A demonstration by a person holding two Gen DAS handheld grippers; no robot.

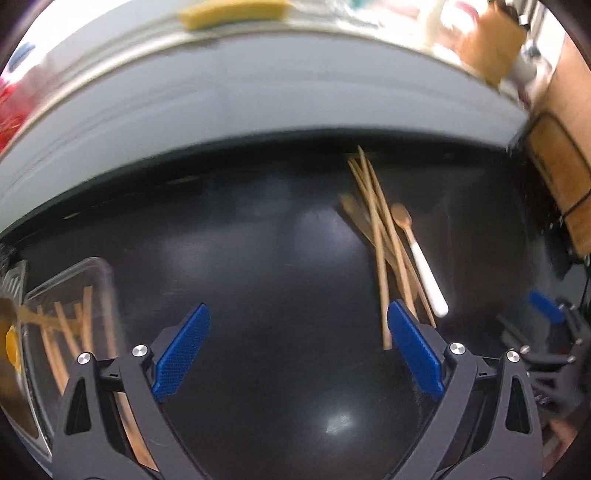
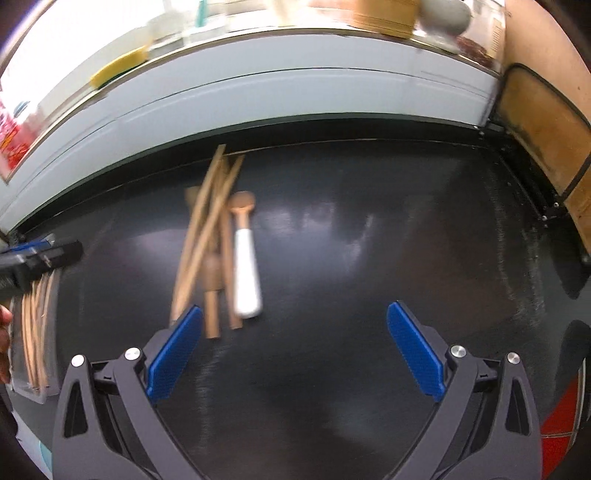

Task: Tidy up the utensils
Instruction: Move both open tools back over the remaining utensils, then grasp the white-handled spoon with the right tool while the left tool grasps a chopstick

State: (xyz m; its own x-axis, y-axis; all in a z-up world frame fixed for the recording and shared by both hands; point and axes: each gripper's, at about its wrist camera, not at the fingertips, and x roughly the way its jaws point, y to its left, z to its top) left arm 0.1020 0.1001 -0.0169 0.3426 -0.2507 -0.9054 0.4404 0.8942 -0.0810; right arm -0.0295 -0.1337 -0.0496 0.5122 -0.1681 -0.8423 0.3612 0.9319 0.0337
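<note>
A loose pile of wooden chopsticks (image 1: pixel 376 229) (image 2: pixel 207 229) lies on the black tabletop (image 1: pixel 277 258), mixed with a short wooden piece (image 2: pixel 212 295). Beside the pile rests a wooden spoon with a white handle (image 1: pixel 424 266) (image 2: pixel 245 273). My left gripper (image 1: pixel 299 314) hovers open and empty, and its right pad stands over the near ends of the pile. My right gripper (image 2: pixel 295 314) is also open and empty, just right of the pile's near ends. A clear tray (image 1: pixel 107 280) (image 2: pixel 51 373) at the left holds several chopsticks. Each gripper shows in the other's view: right gripper (image 1: pixel 550 317), left gripper (image 2: pixel 40 254).
A pale ledge (image 1: pixel 295 92) runs along the far edge of the table, with a yellow sponge (image 1: pixel 232 14) and blurred items on it. A brown cardboard box (image 1: pixel 561 177) (image 2: pixel 539 122) closes off the right side. A red object (image 2: pixel 561 428) sits near right.
</note>
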